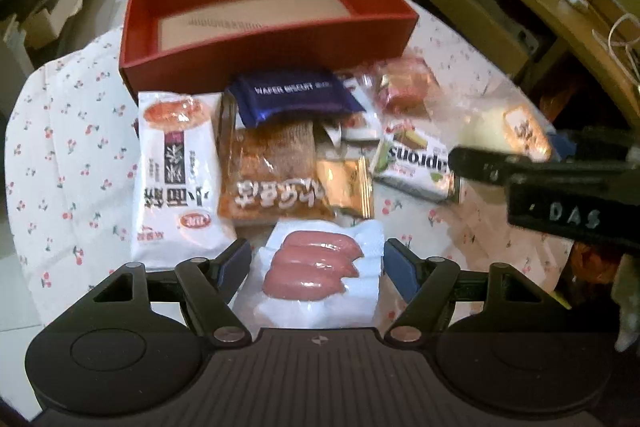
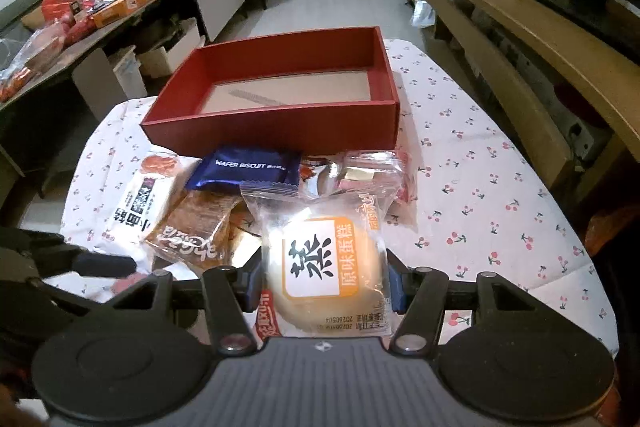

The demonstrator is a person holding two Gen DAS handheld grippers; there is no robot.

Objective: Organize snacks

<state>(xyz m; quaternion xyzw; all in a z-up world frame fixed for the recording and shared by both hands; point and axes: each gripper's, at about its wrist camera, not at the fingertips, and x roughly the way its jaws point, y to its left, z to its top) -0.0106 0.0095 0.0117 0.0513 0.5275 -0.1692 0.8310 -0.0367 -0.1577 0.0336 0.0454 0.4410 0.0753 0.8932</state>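
Note:
An empty red box (image 1: 264,55) (image 2: 280,125) stands at the far side of the table. Snack packs lie in a pile before it: a blue wafer biscuit pack (image 1: 294,99) (image 2: 248,169), a white noodle-cake bag (image 1: 176,171) (image 2: 138,203), an orange bread pack (image 1: 272,175) (image 2: 192,231). My left gripper (image 1: 318,263) is open, its jaws either side of a white sausage pack (image 1: 316,267). My right gripper (image 2: 324,283) is shut on a clear-wrapped steamed cake (image 2: 324,259) (image 1: 516,131), held above the pile.
The table has a cherry-print cloth (image 1: 72,147) (image 2: 480,187). A green-white snack box (image 1: 416,163) and a pink wrapped sweet (image 1: 404,83) lie at the pile's right. A cluttered side table (image 2: 100,11) stands left, wooden shelving (image 2: 540,39) right.

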